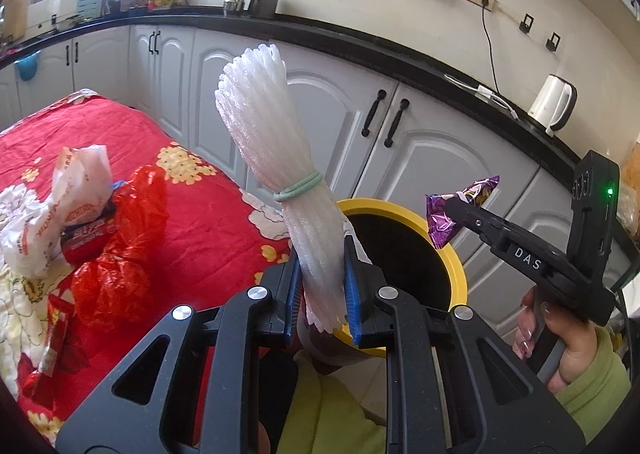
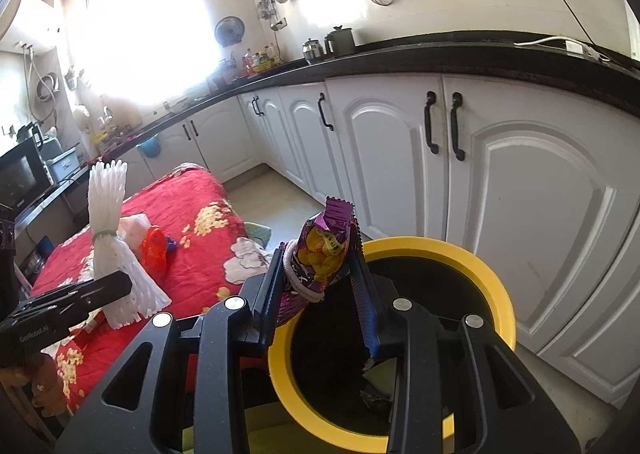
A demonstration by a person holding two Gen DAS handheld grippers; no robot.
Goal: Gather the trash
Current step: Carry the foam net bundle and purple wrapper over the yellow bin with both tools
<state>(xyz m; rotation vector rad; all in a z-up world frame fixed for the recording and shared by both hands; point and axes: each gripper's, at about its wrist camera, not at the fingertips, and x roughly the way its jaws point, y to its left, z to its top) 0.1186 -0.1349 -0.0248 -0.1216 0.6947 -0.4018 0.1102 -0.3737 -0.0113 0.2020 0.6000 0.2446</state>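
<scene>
Left claw pinches a foam net; right claw pinches a purple wrapper, both above the yellow bin's 9 o'clock rim.

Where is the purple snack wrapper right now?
The purple snack wrapper is clamped in the right gripper, above the yellow-rimmed bin, beside the white cabinets.

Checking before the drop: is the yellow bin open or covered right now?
Open. The yellow bin shows a bare rim around a dark interior with no lid on it, and some crumpled trash lies at the bottom.
</scene>
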